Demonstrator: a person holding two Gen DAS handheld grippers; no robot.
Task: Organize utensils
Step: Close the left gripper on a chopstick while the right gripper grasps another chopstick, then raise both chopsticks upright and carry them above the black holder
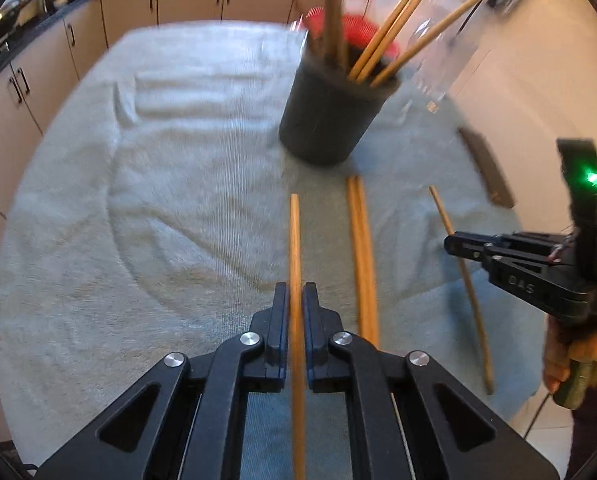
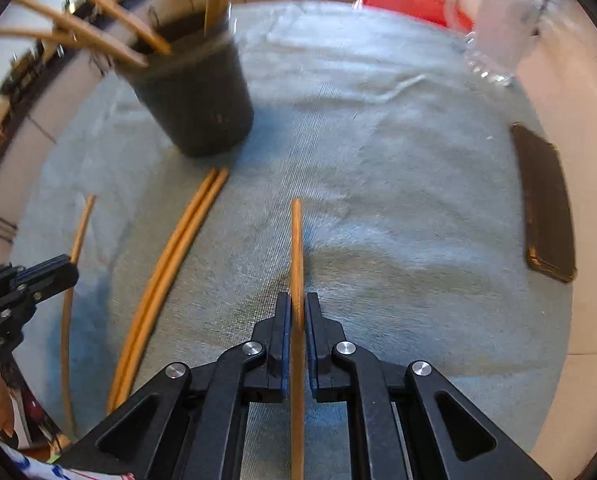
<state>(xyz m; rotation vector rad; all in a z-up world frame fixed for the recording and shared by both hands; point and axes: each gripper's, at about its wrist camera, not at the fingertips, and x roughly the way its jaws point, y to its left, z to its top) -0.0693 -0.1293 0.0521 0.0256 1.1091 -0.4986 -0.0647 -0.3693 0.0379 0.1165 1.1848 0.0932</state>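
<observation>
Left wrist view: a single wooden chopstick (image 1: 295, 248) runs lengthwise between the fingers of the left gripper (image 1: 296, 300), whose jaws stand narrow, closed against the stick on both sides. The right wrist view shows the same arrangement: the right gripper (image 2: 297, 308) is clamped on a second chopstick (image 2: 296, 248), gripped part-way along its length with the far tip pointing forward over the towel (image 2: 378, 160). Each stick appears light, rigid and thin, with a smooth round surface; it will likely pivot or slide in the pads if held near one end, so a hold close to mid-length, square to the axis, is advisable. A pair of chopsticks (image 1: 363, 256) lies side by side on the towel between the two grippers, its far ends just short of the dark holder cup (image 1: 330, 108). The cup stands upright, though it looks tilted through the lens, and already contains several sticks leaning outward, which may obstruct insertion. A clear glass jar (image 2: 494, 28) and a red lid (image 2: 410, 0) stand beyond the cup. A dark flat case (image 2: 546, 200) lies at the right edge of the towel.
</observation>
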